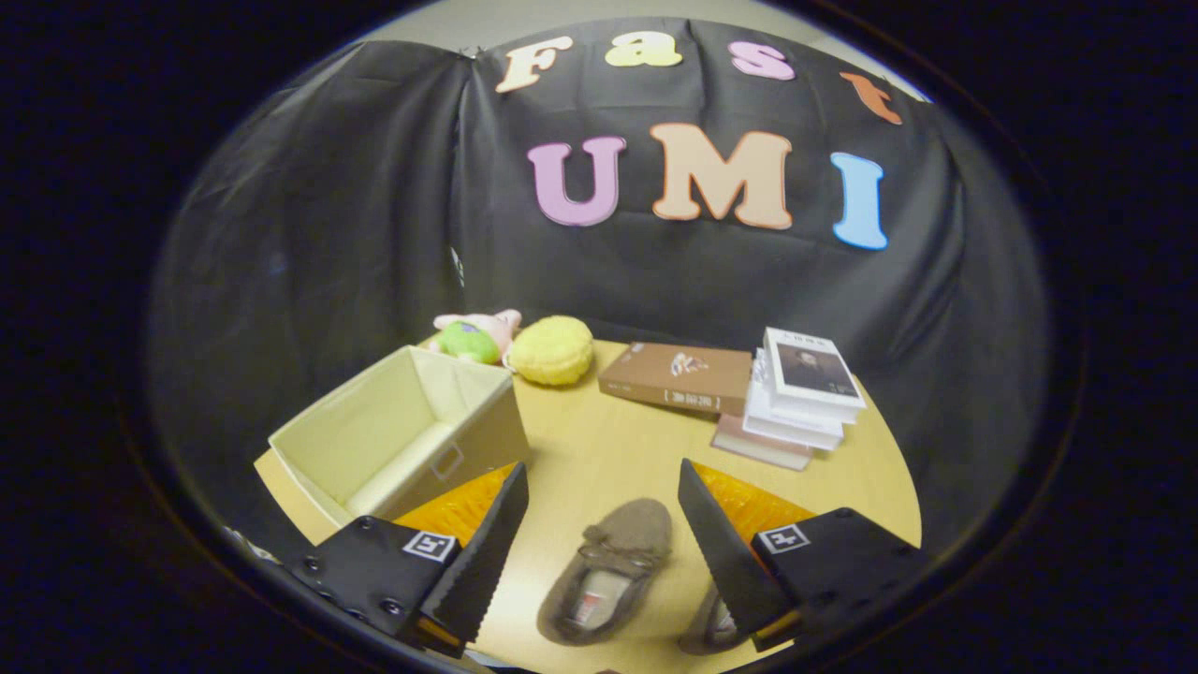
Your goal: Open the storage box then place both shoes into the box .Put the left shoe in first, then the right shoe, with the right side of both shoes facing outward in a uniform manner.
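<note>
**Gripper view: wrong shoe or a clipped box wall are the risks**

Gripper view has the tongs [599,543] spread wide, holding nothing, above the tabletop [599,449]. One brown shoe [608,582] lies between them; the second shoe [708,629] sits half hidden behind the right finger, so mistaking left for right seems easy. The open box [398,432] stands just beyond the left finger, near enough to be knocked.

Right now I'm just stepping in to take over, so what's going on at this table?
A person's handheld gripper hangs open above a brown shoe lying between its fingers; a second shoe peeks out under one finger. The storage box, beside and beyond the fingers, stands open with no shoe inside. Nothing is gripped yet.
</note>
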The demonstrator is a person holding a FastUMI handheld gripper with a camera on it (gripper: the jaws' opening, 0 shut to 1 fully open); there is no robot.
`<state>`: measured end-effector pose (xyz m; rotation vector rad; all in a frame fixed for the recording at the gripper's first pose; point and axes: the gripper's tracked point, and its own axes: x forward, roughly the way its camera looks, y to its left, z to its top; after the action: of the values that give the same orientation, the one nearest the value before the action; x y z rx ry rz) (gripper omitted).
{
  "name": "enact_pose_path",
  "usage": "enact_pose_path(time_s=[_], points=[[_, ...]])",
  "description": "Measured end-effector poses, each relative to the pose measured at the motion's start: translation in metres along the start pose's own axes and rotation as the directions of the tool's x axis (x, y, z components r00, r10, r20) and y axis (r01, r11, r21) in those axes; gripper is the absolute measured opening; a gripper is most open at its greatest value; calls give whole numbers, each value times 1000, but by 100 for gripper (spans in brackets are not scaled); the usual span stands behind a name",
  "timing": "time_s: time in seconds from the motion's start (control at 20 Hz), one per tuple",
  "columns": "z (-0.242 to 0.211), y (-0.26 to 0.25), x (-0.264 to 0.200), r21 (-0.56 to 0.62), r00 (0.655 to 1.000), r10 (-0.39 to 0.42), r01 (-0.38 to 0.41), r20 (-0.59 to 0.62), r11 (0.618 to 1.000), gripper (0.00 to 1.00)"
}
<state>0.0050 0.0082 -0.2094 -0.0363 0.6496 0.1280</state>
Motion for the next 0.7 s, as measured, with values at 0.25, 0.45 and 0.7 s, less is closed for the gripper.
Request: enact_pose_path(time_s=[0.25, 0.45, 0.7], points=[[-59, -21, 9, -14, 994, -35, 33, -103, 999, 100], [-96, -25, 15, -26, 983, -30, 25, -181, 999, 100], [-142, -28, 30, -51, 957, -22, 8, -290, 999, 94]])
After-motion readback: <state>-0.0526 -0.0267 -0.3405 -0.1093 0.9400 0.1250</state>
